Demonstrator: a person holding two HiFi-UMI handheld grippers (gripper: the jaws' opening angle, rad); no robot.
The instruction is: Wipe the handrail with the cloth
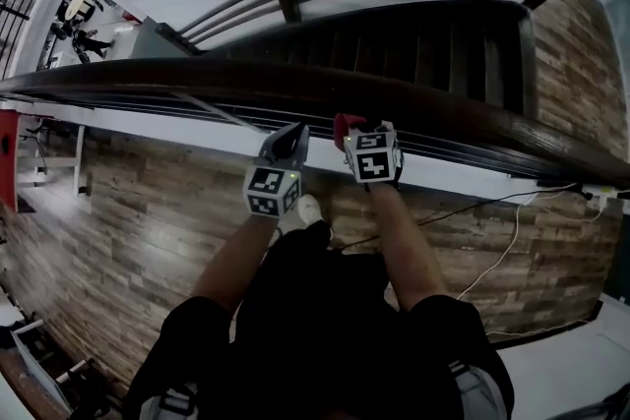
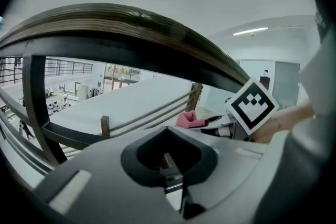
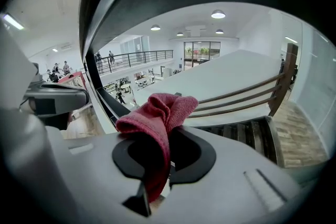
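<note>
In right gripper (image 3: pixel 156 182), cloth (image 3: pixel 157 118) pointing forward.

Grey-brown wood-plank floor (image 1: pixel 148 211), dark stairs (image 1: pixel 413 39), round ceiling lights (image 3: pixel 218 14), glazed doors (image 3: pixel 200 52) far off, black balcony railing (image 3: pixel 139 56)

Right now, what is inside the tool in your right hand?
A red cloth, pinched in the right tool; its bunched end sticks out. The jaw faces gripping it are covered by cloth.

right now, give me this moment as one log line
left gripper: shut, empty | right gripper: shut on cloth | cloth: by handrail, contact unclear
</note>
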